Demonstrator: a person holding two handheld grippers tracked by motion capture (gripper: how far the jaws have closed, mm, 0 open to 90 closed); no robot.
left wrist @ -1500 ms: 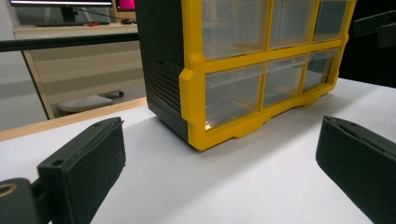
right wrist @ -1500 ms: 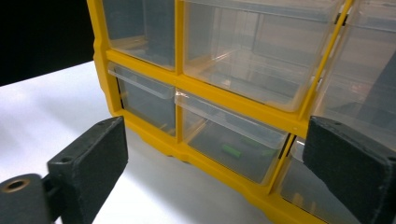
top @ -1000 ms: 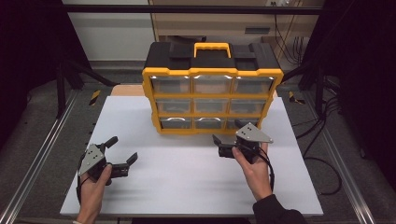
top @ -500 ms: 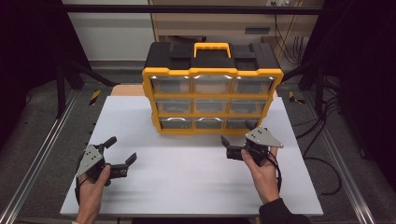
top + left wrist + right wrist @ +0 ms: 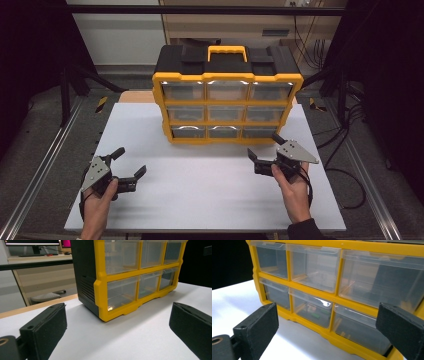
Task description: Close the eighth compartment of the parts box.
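Note:
A yellow and black organizer (image 5: pixel 227 95) with a yellow handle and clear plastic drawers stands at the back middle of the white table (image 5: pixel 200 200). My left gripper (image 5: pixel 130 161) rests low at the table's front left, held by a hand, jaws open and empty. In the left gripper view the organizer (image 5: pixel 130 277) is ahead of the open left gripper (image 5: pixel 117 325), a fair gap away. My right gripper (image 5: pixel 264 146) is open and empty just before the organizer's lower right corner. The right gripper (image 5: pixel 327 325) faces the lower drawers (image 5: pixel 312 308) closely, and something small and green lies in the bottom middle one.
Metal rails (image 5: pixel 45 165) run along both sides of the table, over a dark floor. Cables (image 5: pixel 350 185) trail off the right side. A wooden bench (image 5: pixel 37 270) stands behind the table. White table surface lies open between the two hands.
My right gripper has slid to the right and a little toward the person, staying open. The left gripper has hardly moved.

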